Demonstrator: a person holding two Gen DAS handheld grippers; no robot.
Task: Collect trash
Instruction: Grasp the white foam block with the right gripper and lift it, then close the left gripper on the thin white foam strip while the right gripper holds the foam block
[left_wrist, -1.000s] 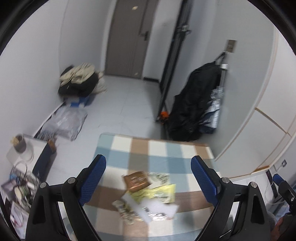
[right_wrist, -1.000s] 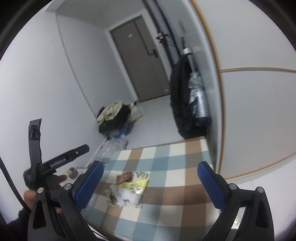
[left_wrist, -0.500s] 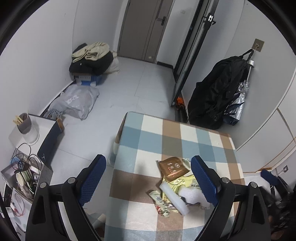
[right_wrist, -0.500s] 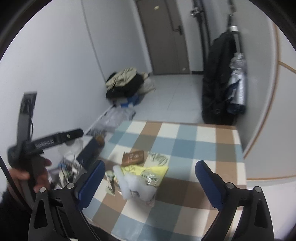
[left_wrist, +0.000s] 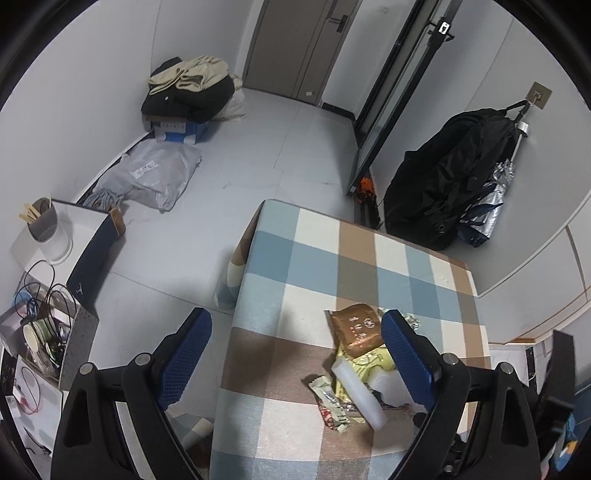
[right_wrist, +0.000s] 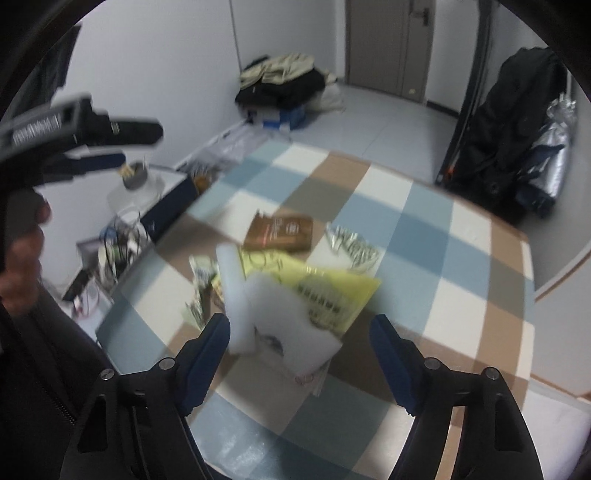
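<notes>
Two grippers hang over a table covered in a blue, brown and cream checked cloth (left_wrist: 317, 258), and both point steeply down at a small heap of trash.

Seen from the left wrist, the left gripper (left_wrist: 295, 354) has its jaws spread wide with nothing between the pads; only the table's near left edge and bare floor lie inside the gap. The heap sits at about four o'clock in that view, partly behind the right-hand finger. A brown snack wrapper (left_wrist: 356, 328) lies at the heap's twelve o'clock edge, overlapping a yellow packet (left_wrist: 365, 363) below it. A white foam bar (left_wrist: 356, 393) slants across the yellow packet toward five o'clock, and a small printed candy wrapper (left_wrist: 328, 402) lies touching the bar at its eight o'clock side.

The right wrist view is blurred. The right gripper (right_wrist: 299, 343) has its jaws closing, though the pads are not yet pressing on anything. A white foam block (right_wrist: 291, 314) sits between the fingers, nearer the left-hand one, which is just beside the foam; whether they touch I cannot tell. The yellow packet (right_wrist: 332, 291) spreads out from under the foam toward two o'clock, the brown wrapper (right_wrist: 280, 232) lies at twelve o'clock of it, and a crinkled silver wrapper (right_wrist: 351, 245) lies just beside the brown one at its three o'clock side. At nine to ten o'clock in this view a person's hand (right_wrist: 22, 258) holds the left gripper's handle.
</notes>
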